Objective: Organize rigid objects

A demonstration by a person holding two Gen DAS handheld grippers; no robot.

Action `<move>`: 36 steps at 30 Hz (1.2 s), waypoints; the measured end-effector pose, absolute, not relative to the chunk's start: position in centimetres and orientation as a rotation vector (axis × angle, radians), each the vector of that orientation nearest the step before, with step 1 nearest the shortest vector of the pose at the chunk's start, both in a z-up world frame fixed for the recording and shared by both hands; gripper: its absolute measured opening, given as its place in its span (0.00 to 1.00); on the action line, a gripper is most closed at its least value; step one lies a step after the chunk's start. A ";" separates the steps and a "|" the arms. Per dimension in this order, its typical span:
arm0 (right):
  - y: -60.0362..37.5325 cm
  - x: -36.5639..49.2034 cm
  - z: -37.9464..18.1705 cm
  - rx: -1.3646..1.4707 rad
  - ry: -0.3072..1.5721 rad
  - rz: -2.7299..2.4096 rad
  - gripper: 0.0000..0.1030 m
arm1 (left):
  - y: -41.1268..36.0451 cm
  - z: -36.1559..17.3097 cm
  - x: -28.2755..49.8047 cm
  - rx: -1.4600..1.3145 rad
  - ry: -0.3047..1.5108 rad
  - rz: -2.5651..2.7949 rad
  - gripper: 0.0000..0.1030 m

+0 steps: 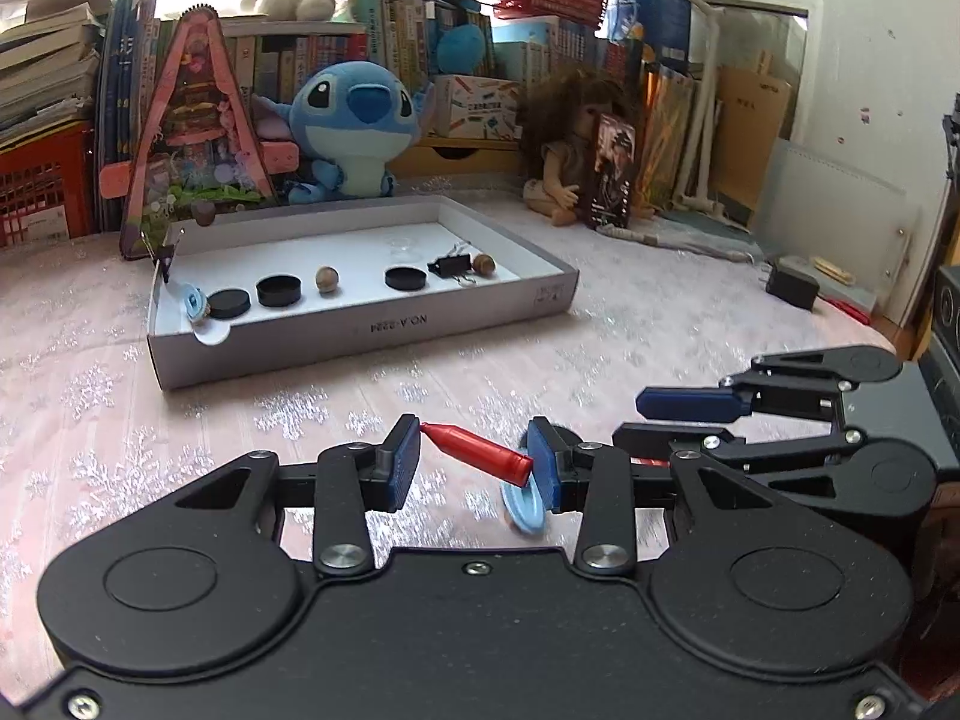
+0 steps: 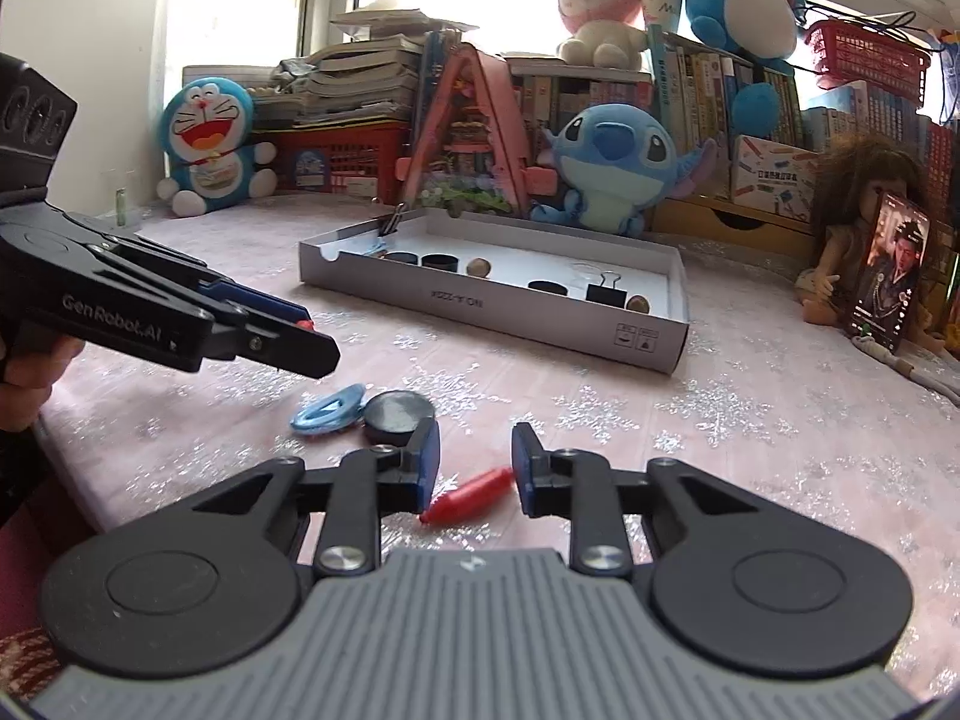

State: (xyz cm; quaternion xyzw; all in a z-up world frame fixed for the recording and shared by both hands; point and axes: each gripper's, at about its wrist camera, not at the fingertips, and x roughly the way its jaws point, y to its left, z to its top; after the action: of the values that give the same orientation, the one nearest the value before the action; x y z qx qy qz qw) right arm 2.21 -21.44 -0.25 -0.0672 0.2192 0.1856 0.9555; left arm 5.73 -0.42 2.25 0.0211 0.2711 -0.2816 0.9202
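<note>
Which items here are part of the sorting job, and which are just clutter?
Job: grey tray; red peg; second red peg; blue oval piece; black disc.
Clutter: Stitch plush; doll; phone; books; black adapter.

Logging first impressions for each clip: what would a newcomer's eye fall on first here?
In the foreground, the left gripper clamps a red piece between its blue pads. Beyond it on the pink tablecloth lies a shallow grey tray holding black discs. A big blue plush toy sits just behind the tray.
</note>
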 end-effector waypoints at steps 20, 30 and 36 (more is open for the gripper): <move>-22.7 0.8 -0.8 -0.132 0.482 0.393 0.54 | -0.4 1.7 5.5 0.053 0.566 -0.569 0.36; -23.5 0.6 -0.9 -0.208 0.491 0.302 0.59 | -0.5 1.4 5.5 0.052 0.570 -0.567 0.36; -23.8 1.8 -0.9 -0.198 0.517 0.140 0.62 | -0.5 1.5 5.5 0.053 0.570 -0.568 0.36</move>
State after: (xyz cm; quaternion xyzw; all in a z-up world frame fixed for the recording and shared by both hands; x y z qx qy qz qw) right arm 1.78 -23.81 -0.95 -0.0979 0.2551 0.0692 0.9595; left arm 5.45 -0.53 1.46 0.0259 0.2772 -0.2764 0.9198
